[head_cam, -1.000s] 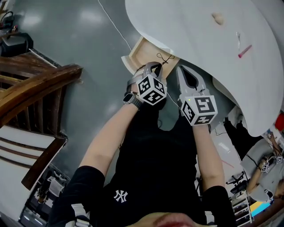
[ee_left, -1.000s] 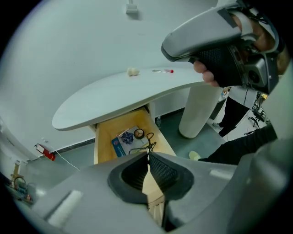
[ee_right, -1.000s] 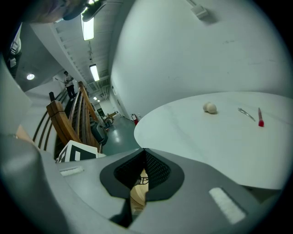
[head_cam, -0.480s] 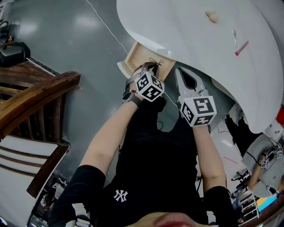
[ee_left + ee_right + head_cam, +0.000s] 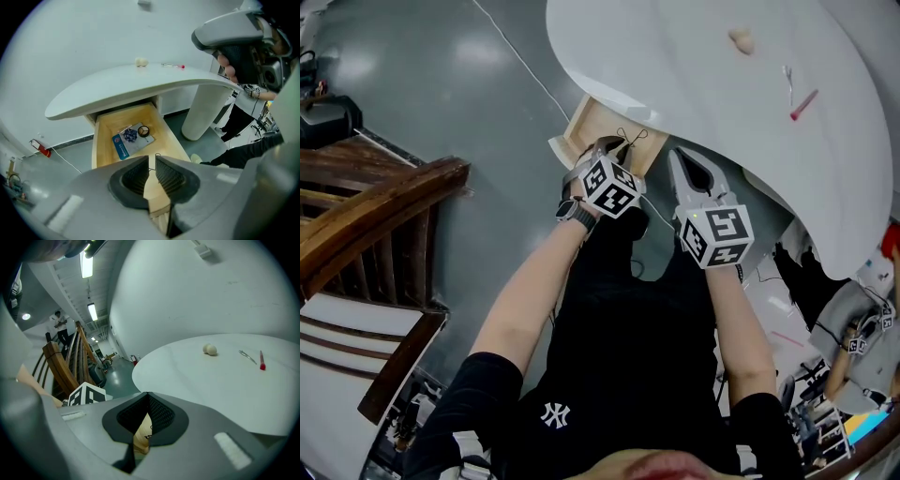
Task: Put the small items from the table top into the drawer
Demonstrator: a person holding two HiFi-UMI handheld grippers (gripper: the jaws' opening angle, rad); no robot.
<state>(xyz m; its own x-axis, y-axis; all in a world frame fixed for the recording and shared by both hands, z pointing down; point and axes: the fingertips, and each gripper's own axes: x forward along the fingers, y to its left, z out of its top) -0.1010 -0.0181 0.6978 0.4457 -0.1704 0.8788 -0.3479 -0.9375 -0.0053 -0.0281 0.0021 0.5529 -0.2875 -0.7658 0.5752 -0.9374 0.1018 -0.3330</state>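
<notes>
White table (image 5: 703, 66) over open wooden drawer (image 5: 105, 136), grey floor (image 5: 441, 94); left gripper (image 5: 152, 160) tight on black wire (image 5: 628, 137), right gripper (image 5: 148, 394) closed, empty.

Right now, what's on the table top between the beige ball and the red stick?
A thin silvery item, too small to identify, lies between the beige ball and the red stick; the right gripper view shows it.

Eased the left tool (image 5: 619, 146) a shade leftward over the open drawer's (image 5: 579, 129) front edge, carrying the thin black wire piece (image 5: 630, 137) pinched at its tip from near the drawer's right corner toward the middle of that edge, amid a slight drift of the whole head view.
</notes>
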